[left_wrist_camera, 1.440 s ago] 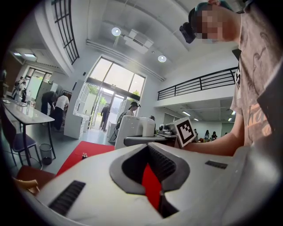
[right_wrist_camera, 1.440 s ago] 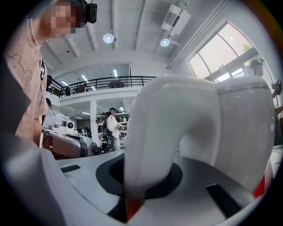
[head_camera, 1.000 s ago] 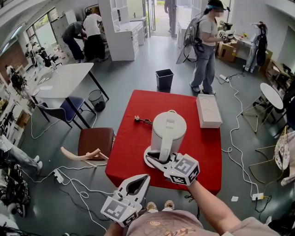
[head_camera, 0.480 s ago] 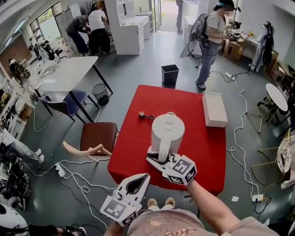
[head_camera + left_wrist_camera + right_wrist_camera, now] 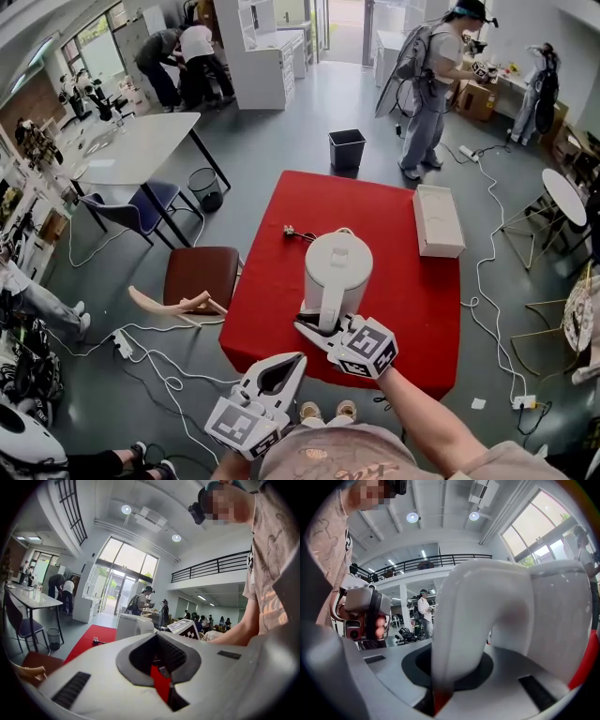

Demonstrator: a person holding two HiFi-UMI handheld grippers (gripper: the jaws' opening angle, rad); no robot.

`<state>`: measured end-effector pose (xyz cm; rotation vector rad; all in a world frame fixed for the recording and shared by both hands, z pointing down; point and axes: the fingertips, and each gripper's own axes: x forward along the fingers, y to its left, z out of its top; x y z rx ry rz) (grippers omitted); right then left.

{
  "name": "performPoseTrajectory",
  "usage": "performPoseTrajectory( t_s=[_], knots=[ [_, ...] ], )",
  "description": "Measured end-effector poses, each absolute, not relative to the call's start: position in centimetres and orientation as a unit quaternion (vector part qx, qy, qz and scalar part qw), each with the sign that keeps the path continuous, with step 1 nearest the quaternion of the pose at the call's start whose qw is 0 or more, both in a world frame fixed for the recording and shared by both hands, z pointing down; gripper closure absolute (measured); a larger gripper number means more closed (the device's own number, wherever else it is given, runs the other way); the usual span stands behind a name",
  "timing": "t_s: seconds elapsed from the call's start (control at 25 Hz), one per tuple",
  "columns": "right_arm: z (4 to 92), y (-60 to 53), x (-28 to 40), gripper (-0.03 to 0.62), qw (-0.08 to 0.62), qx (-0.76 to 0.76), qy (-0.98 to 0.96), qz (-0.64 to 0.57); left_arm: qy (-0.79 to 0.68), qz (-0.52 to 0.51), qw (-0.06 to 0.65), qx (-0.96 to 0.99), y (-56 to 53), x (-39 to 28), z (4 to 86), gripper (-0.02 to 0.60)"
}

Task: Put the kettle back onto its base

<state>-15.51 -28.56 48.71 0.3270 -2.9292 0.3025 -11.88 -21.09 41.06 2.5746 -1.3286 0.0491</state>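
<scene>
Right tongs (image 5: pixel 317 327) are clenched hard on the kettle's handle (image 5: pixel 483 620), and we can see that white loop filling the gap between the jaws. Left tongs (image 5: pixel 294 360) hang closed on nothing, low by our body and off the near edge of the red table (image 5: pixel 412 291).

And the kettle (image 5: pixel 337 267) stands upright near the middle of the table, a little toward our side. We can't make out the base under it from up here, so we can't tell whether it is fully seated or just shy of it.

That's the danger, folks. If the kettle's bottom meets the base off-centre, it will perch tilted on the connector, and letting go then could tip it over. We judge the grip risky too: we hold only the handle, out to one side, so the heavy body may swing or twist between the pads as it settles.

Watch the plug (image 5: pixel 289 232) and its cord (image 5: pixel 302 238) lying loose on the cloth just beyond and to the left. Any nudge to the kettle could drag the base along, and with the left tongs idle nothing is steadying it.

White box (image 5: pixel 438 220) sits well apart on the right, no threat there
</scene>
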Motion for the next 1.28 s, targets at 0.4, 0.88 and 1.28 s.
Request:
performPoseTrajectory(
  t_s=[0.4, 0.88, 1.28],
  knots=[
    [49.4, -27.3, -16.1, 0.54, 0.092, 0.103, -0.986, 0.091, -0.46, 0.02, 0.134, 0.878, -20.8, -12.1, 41.6, 0.583],
    [49.6, -26.5, -15.9, 0.54, 0.095, 0.11, -0.986, 0.077, -0.465, 0.017, 0.127, 0.876, -20.5, -11.8, 41.3, 0.583],
    [50.7, -25.4, -16.5, 0.54, 0.109, 0.11, -0.986, 0.057, -0.457, 0.011, 0.132, 0.88, -19.9, -11.6, 41.4, 0.583]
  ],
)
